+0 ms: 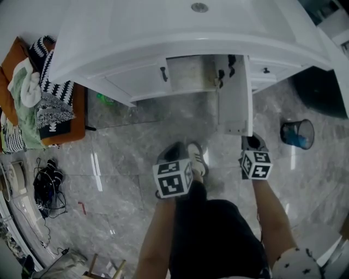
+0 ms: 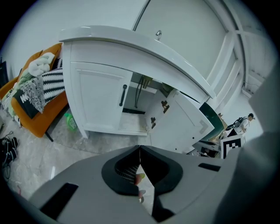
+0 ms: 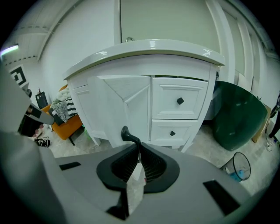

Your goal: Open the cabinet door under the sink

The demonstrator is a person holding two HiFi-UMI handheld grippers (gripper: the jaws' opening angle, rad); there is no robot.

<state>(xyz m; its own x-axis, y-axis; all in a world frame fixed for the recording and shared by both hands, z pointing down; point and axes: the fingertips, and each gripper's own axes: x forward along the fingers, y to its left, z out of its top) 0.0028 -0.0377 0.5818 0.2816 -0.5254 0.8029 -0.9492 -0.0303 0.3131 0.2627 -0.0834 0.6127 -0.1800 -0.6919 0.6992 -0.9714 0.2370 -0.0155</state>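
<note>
The cabinet door point(image 1: 234, 103) under the white sink point(image 1: 163, 22) stands swung out toward the person, roughly square to the cabinet front, its free edge near the person's shoes point(image 1: 195, 155). The right gripper point(image 3: 139, 151) has its jaws pressed together on the door's dark curved handle point(image 3: 127, 134), whose lower end runs in between the tips. The left gripper point(image 2: 140, 149) hangs to its left, jaws pressed together on nothing, well short of the cabinet. Each gripper's cube point(image 1: 256, 164) carries black-and-white square markers. White print on a dark cloth point(image 1: 53, 126) on the orange bench point(image 1: 79, 117) appears too small to read.

Grey stone-look floor point(image 1: 136, 141) lies open between cabinet and person. A waste bin point(image 1: 298, 133) sits right of the door, well apart from its edge. A tangle of cables point(image 1: 46, 185) lies off to the left.

The left gripper view alone looks into the opened compartment point(image 2: 135, 111), showing dark pipes point(image 2: 139, 89), the door's inner hinges point(image 2: 165, 105) and the closed neighbouring door point(image 2: 96, 100) with its upright bar handle point(image 2: 123, 95). The right gripper view alone shows the door's outer panel, two drawers point(image 3: 179, 109) with dark knobs, and a dark green rounded shape point(image 3: 238, 116) beside them. Only the head view shows the basin drain point(image 1: 199, 7).
</note>
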